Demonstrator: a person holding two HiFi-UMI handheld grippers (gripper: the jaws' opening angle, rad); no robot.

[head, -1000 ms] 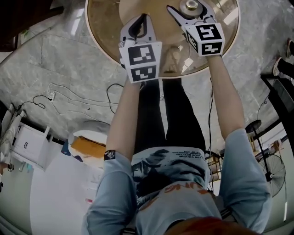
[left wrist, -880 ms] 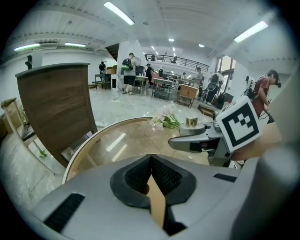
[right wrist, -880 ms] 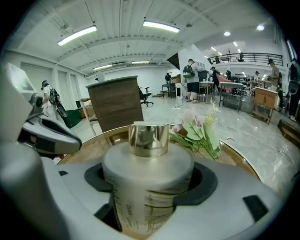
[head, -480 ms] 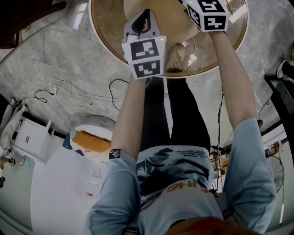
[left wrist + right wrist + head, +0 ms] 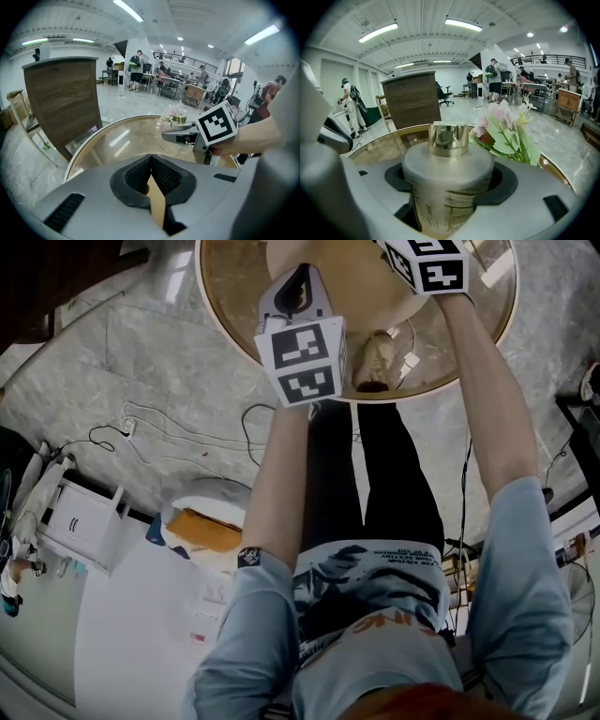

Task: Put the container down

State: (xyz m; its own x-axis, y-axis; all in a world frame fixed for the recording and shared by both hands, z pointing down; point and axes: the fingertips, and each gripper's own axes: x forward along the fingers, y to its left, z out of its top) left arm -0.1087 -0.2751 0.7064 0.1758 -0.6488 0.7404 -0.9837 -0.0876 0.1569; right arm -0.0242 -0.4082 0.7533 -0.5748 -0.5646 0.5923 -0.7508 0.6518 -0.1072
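Your right gripper (image 5: 450, 182) is clamped on the container (image 5: 446, 206), a frosted cylindrical bottle with a gold cap (image 5: 448, 138). Its dark pads (image 5: 502, 180) press both sides of the body just under the shoulder. The container stands upright at centre-bottom of the right gripper view, with pink flowers (image 5: 506, 133) just behind it to the right. The round glass table (image 5: 379, 145) lies beyond. Can't tell whether the container's base touches the glass, since the gripper body hides it.

Your left gripper (image 5: 151, 164) is fully closed: ribbed pads meet at the tips with nothing between them. It hovers over the table's near edge, at lower centre of its own view. There the right gripper shows right of centre, apart from the left, with the gold cap poking above its jaws beside the flowers.

In the head view both grippers sit at the top of the frame over the table. The right one is cut off by the top edge, so only its marker cube (image 5: 427, 263) shows.
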